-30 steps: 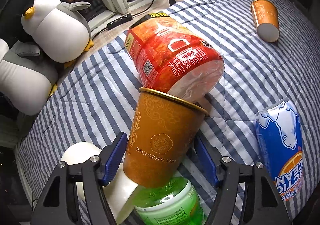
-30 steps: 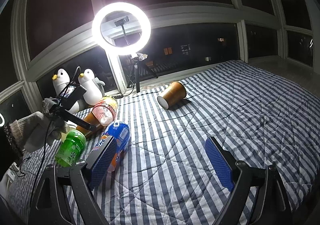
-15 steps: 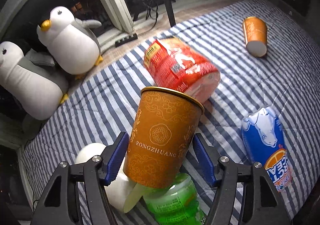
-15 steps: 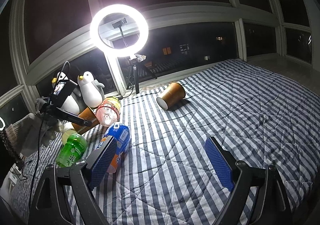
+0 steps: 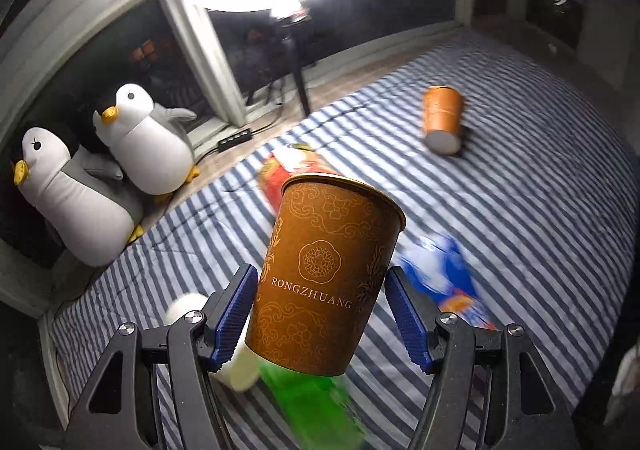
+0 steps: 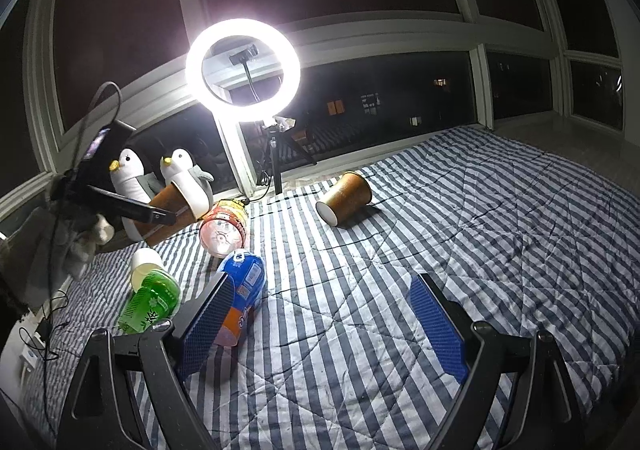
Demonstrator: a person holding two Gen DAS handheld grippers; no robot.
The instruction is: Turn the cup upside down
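Note:
My left gripper (image 5: 322,314) is shut on an orange paper cup (image 5: 328,274) with gold print, held above the striped bed, rim pointing up and away. In the right wrist view the same cup (image 6: 172,212) hangs tilted in the left gripper in front of the penguins. A second orange cup (image 5: 442,116) lies on its side farther across the bed; it also shows in the right wrist view (image 6: 345,197). My right gripper (image 6: 322,324) is open and empty, low over the bed.
On the striped quilt (image 6: 460,250) lie a red noodle tub (image 6: 224,228), a blue drink pouch (image 6: 242,290), a green bottle (image 6: 150,300) and a white cup (image 6: 145,262). Two plush penguins (image 5: 112,166) sit at the window. A ring light (image 6: 243,68) stands behind.
My left gripper has lifted the orange cup off the bed and tilted upward, so the view now reaches the ring light. The right gripper has stayed nearly still.

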